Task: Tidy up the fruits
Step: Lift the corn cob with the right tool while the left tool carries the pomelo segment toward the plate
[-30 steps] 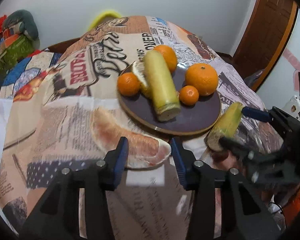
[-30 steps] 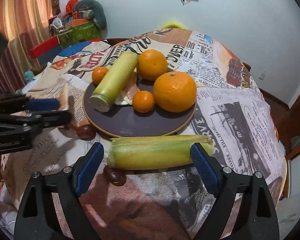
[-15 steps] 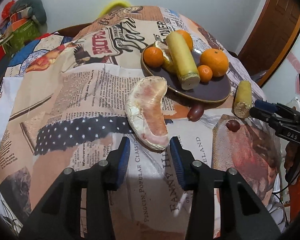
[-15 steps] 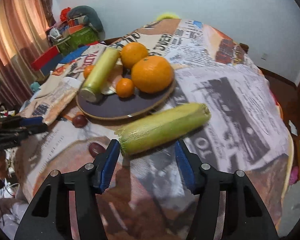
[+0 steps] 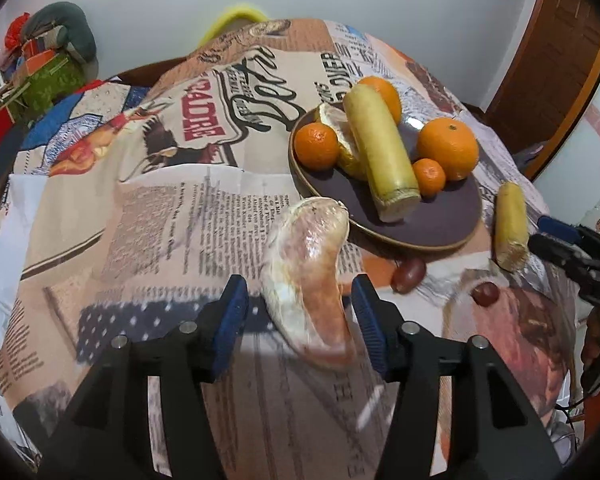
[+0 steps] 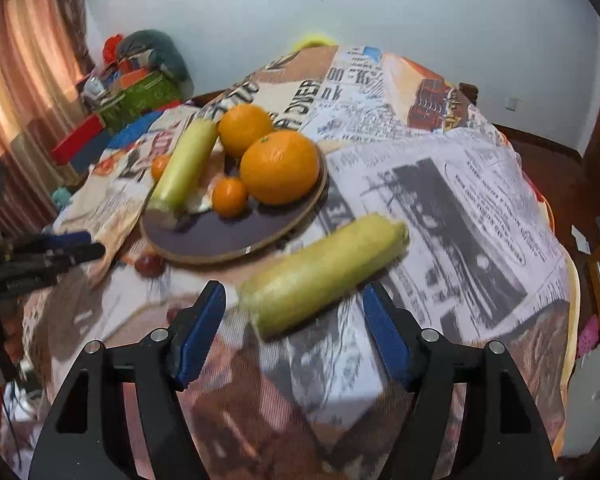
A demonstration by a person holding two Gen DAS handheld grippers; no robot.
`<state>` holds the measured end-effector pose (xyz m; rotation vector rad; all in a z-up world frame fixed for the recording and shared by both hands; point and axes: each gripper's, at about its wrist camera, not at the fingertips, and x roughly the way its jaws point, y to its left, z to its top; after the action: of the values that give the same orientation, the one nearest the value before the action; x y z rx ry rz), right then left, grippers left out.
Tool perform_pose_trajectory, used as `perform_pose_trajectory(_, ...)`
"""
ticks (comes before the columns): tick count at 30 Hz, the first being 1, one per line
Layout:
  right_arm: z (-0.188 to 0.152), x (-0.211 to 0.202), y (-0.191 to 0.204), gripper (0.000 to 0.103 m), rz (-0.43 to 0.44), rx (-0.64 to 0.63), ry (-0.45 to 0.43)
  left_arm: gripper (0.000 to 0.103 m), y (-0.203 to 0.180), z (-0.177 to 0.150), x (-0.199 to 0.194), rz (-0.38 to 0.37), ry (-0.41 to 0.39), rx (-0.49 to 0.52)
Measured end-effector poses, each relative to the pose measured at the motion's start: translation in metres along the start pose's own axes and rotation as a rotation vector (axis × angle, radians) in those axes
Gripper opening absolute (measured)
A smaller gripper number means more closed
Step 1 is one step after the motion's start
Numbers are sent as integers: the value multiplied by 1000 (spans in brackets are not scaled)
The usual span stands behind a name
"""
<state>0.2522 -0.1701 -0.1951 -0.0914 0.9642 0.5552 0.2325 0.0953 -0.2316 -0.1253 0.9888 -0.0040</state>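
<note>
Pomelo segment now between opening left gripper, right gripper opening, corn blurred

A peeled pomelo segment, pale pink under a whitish membrane and curved, lies on the cloth just off the rim of the dark round plate. On the plate rest a large orange, a second orange behind, two small mandarins, a piece of peel and a husked corn cob lying lengthwise. Another corn cob lies slantwise on the cloth beside the plate. Two dark red grapes sit near the plate's near edge
</note>
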Motion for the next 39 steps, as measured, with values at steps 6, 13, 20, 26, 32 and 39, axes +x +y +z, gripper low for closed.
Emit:
perform_pose_trajectory(6,17,22,-14,69,-72,48,10,55,-2,10,22,-4,30,39)
perform_pose_trajectory(13,15,34,-13,85,-84,48,42,52,-5,16,30,13,4,39)
perform_pose_trajectory(20,5,29,-16,74,-15,22,90,47,1,13,19,6,-13,0)
perform_pose_trajectory(26,-5,9,-18,53,24,16,89,47,1,3,-9,14,-58,-4)
perform_pose_trajectory(32,-7,-9,-19,48,3,-4,82,46,-3,-1,-41,17,-123,5)
perform_pose_trajectory(39,11,16,-30,50,5,74,94,29,-14,4,-56,4,-163,23)
